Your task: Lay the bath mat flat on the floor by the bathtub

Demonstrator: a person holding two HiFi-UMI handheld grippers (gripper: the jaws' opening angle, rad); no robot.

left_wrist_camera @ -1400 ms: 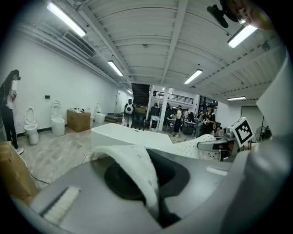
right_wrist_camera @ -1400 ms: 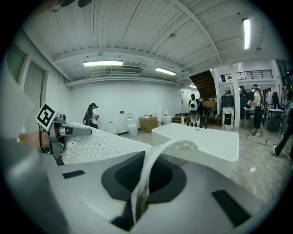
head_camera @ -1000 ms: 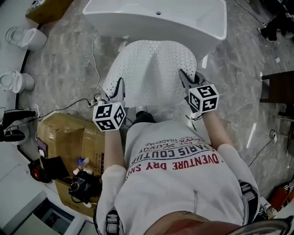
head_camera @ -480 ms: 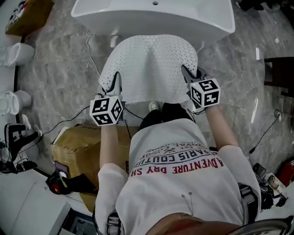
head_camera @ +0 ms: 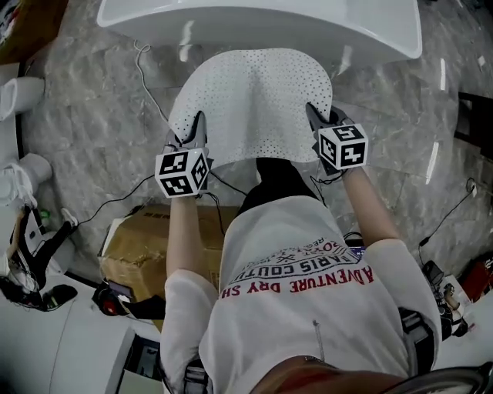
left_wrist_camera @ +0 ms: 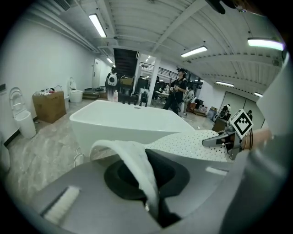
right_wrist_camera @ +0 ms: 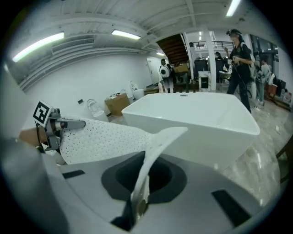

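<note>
Bath mat (head_camera: 250,100) held spread in the air just in front of the bathtub (head_camera: 254,23) — not yet on the floor (head_camera: 92,123).

Each near corner is pinched in closed jaws: left gripper (head_camera: 198,129), right gripper (head_camera: 316,119). Both should be lowered level, the far edge set down first beside the tub wall, tension kept so the centre sag is pulled out, and release left until the mat lies flat. The mat's outline and a loose cable (head_camera: 150,77) by its left edge are shown only in the head view — the pinch on the fabric only in the gripper views.
</note>
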